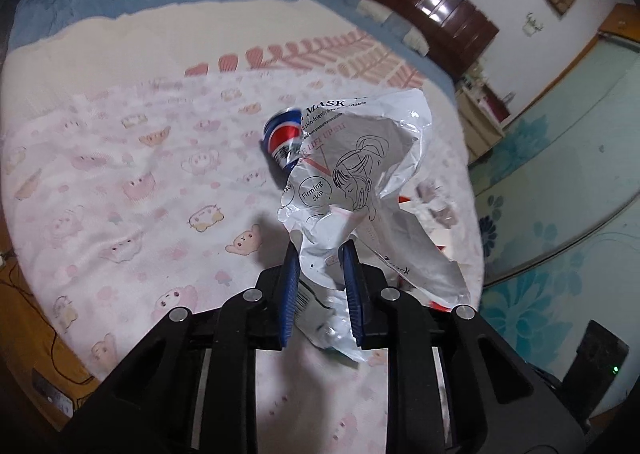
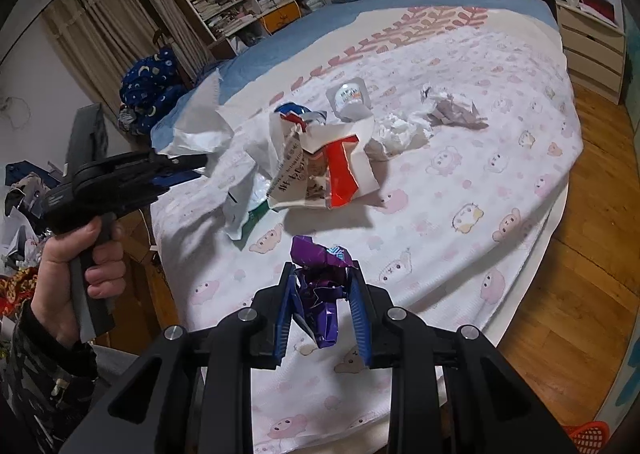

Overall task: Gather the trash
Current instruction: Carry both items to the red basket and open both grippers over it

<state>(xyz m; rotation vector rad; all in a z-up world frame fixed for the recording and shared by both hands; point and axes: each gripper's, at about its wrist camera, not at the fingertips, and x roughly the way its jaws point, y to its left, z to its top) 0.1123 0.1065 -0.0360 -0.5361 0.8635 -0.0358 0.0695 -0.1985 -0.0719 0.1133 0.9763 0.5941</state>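
My left gripper (image 1: 320,250) is shut on a crumpled white and silver face-mask packet (image 1: 360,158), which hangs above the pink patterned bedspread (image 1: 120,174). A blue and red can (image 1: 282,138) lies just behind the packet. In the right wrist view a hand holds that left gripper (image 2: 200,164) at the left, with the white packet (image 2: 196,130) in its jaws. My right gripper (image 2: 322,270) is shut on a crumpled purple wrapper (image 2: 320,286) over the bed's near edge.
More litter lies mid-bed: a torn white bag with a red stripe (image 2: 320,166), a plastic cup (image 2: 350,94), white tissue (image 2: 404,130) and a grey crumpled wrapper (image 2: 456,112). Wooden floor (image 2: 580,274) lies on the right, with a red basket (image 2: 588,436) at the bottom corner.
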